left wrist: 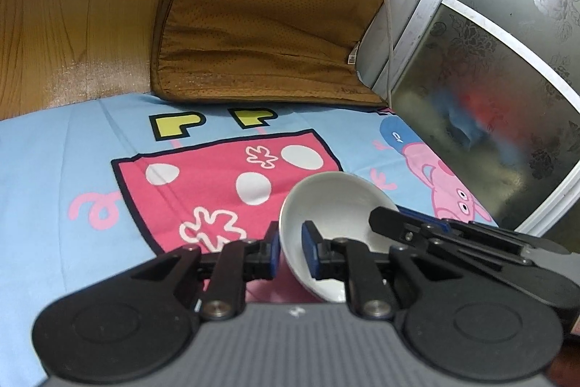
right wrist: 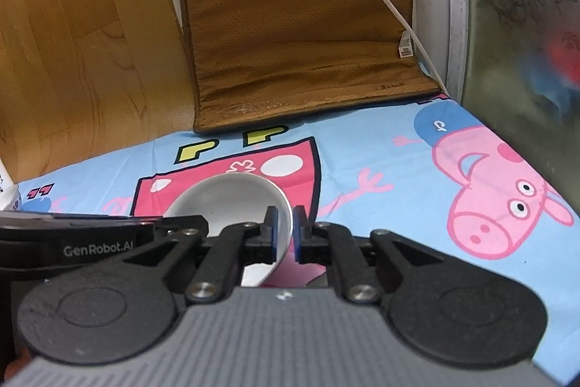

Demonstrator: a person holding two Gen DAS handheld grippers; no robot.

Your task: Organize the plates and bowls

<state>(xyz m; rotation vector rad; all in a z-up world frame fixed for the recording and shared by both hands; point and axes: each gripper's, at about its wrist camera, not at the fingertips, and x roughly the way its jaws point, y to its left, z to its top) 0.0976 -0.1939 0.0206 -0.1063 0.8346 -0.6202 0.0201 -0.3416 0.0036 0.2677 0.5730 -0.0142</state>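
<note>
A white bowl point(left wrist: 337, 202) point(right wrist: 232, 202) is held tilted just over a blue cartoon cloth point(left wrist: 72, 169) point(right wrist: 380, 151). My left gripper point(left wrist: 291, 242) grips its left rim, one blue pad outside the wall and one inside. My right gripper point(right wrist: 286, 231) grips the opposite rim, its two blue pads close against the thin wall. Each gripper's black body crosses the edge of the other's view, beside the bowl. The underside of the bowl is hidden, so I cannot tell if it touches the cloth.
A brown cushion point(left wrist: 261, 24) point(right wrist: 297, 24) leans against the wall beyond the cloth. A frosted glass door point(left wrist: 507, 60) point(right wrist: 525, 42) closes the right side, with a white cable point(left wrist: 389, 6) hanging by its frame. Wood floor point(right wrist: 72, 42) lies on the left.
</note>
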